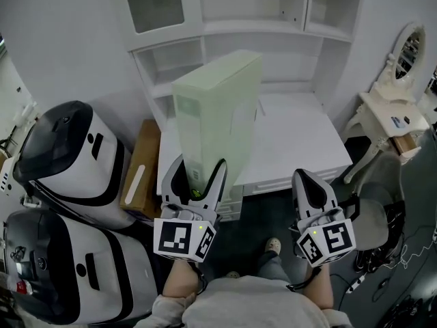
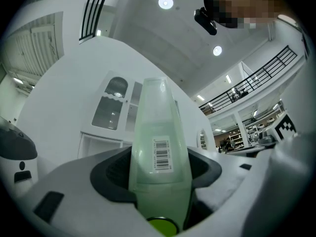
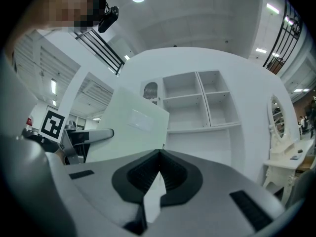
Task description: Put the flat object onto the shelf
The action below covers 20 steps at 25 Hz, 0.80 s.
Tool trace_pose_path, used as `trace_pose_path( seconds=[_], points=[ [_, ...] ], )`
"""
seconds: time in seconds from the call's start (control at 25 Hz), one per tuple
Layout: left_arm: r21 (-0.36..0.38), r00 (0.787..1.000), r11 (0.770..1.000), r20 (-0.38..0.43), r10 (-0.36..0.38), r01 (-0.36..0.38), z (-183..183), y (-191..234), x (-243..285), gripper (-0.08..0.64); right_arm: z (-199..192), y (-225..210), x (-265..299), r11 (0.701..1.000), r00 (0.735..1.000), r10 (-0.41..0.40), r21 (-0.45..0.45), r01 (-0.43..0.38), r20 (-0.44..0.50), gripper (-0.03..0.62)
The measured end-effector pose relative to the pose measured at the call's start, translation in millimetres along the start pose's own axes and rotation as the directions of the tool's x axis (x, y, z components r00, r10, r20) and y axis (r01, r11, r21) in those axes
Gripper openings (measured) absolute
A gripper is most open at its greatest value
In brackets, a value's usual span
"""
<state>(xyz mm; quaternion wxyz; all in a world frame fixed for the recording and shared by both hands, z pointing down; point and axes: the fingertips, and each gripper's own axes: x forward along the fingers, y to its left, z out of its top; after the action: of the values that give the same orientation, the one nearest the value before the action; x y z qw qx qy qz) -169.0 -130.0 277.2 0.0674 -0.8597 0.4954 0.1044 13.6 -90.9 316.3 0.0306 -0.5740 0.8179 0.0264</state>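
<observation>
A pale green flat box (image 1: 217, 111) with a barcode label stands upright in front of the white shelf unit (image 1: 239, 26). My left gripper (image 1: 199, 178) is shut on its lower end, one jaw on each broad face. In the left gripper view the box (image 2: 159, 132) fills the gap between the jaws of the left gripper (image 2: 159, 168). My right gripper (image 1: 306, 179) hangs to the right of the box, apart from it, shut with nothing in it. In the right gripper view the right gripper (image 3: 160, 154) has its jaws meeting at the tip, with the box (image 3: 131, 127) to the left and the shelf compartments (image 3: 197, 100) ahead.
A white desk top (image 1: 293, 139) lies under the shelf. Two white and black machines (image 1: 65, 152) (image 1: 68, 268) stand at the left beside a brown cardboard box (image 1: 140, 169). At the right are a vanity table with a mirror (image 1: 392, 111), a grey chair (image 1: 374, 217) and floor cables (image 1: 403, 258).
</observation>
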Motion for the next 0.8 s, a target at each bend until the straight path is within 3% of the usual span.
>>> trace_pose_path(
  seconds=[0.8],
  points=[
    [0.069,0.989,0.987,0.003,0.145,-0.145,-21,-30,131,0.285,9,-127,98,0.982,0.982,0.188,0.003,-0.189,0.030,0.005]
  ],
)
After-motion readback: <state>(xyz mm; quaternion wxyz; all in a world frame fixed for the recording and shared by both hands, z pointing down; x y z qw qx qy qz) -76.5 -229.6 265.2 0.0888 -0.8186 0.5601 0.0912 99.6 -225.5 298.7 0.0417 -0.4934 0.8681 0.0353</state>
